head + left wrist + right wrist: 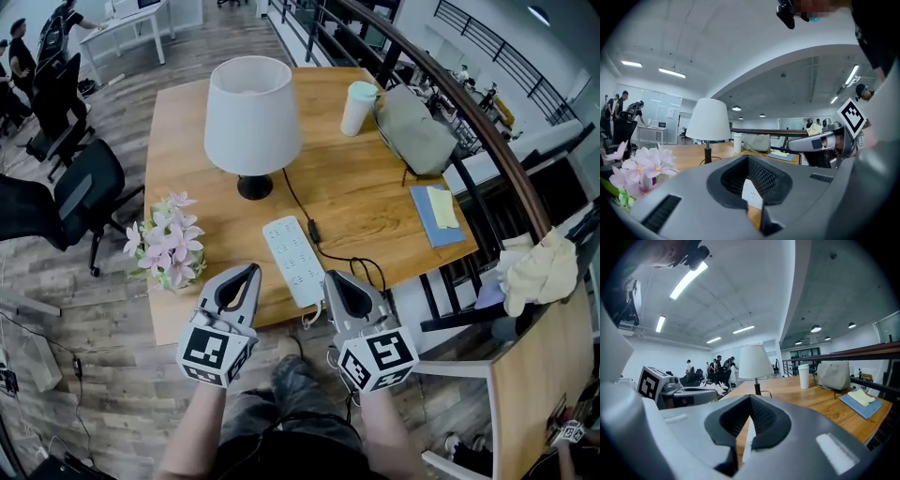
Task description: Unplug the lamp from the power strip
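A lamp (251, 114) with a white shade and black base stands mid-table; it also shows in the left gripper view (708, 119) and the right gripper view (754, 362). Its black cord (312, 228) runs right and down, then loops beside the white power strip (292, 260) near the table's front edge. Where the cord's plug sits I cannot tell. My left gripper (251, 272) (747, 156) is shut and empty, just left of the strip. On the strip's right, my right gripper (331, 277) (749, 396) is shut with nothing in it. The strip (751, 192) shows under the left jaws.
A bunch of pink flowers (167, 242) stands at the front left corner of the wooden table (187, 141). A white cup (357, 108), a grey bag (412, 127) and a blue notebook (436, 214) lie on the right. An office chair (75, 192) stands left; a railing runs along the right.
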{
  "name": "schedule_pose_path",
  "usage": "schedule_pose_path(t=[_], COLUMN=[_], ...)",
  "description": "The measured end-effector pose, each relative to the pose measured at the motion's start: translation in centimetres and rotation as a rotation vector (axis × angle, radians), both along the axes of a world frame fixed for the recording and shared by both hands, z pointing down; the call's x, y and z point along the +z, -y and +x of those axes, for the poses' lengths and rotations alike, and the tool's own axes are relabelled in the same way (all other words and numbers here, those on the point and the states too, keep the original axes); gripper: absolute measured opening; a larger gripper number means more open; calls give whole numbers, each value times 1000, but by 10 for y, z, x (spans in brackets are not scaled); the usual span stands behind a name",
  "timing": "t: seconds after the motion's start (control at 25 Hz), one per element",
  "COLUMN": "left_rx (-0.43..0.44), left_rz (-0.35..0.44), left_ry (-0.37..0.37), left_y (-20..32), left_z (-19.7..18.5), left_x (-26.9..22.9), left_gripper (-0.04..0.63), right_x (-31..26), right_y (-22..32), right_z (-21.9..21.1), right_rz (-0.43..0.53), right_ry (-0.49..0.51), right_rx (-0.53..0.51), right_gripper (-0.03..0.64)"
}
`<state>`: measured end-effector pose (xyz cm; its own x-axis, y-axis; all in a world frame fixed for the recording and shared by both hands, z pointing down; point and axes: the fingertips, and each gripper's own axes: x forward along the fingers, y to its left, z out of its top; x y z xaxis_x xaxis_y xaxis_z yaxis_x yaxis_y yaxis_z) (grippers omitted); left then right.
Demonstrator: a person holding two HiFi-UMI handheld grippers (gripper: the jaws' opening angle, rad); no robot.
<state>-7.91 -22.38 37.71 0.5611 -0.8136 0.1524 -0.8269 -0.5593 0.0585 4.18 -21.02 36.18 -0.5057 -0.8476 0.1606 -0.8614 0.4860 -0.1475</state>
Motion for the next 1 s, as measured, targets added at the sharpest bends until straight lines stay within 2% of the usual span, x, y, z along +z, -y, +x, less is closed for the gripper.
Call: schedule_pose_path(t=[1.0], left_rx=[-9], left_rz=[102], left_ry=[-60], left_y=[-1], left_z=[-5], left_x=[-54], left_gripper=[-3], right_x=[-49], right_y=[-3], right_z=[-6], right_rz=[118], right_ry=[-25], right_rx=[14], right_gripper=[6])
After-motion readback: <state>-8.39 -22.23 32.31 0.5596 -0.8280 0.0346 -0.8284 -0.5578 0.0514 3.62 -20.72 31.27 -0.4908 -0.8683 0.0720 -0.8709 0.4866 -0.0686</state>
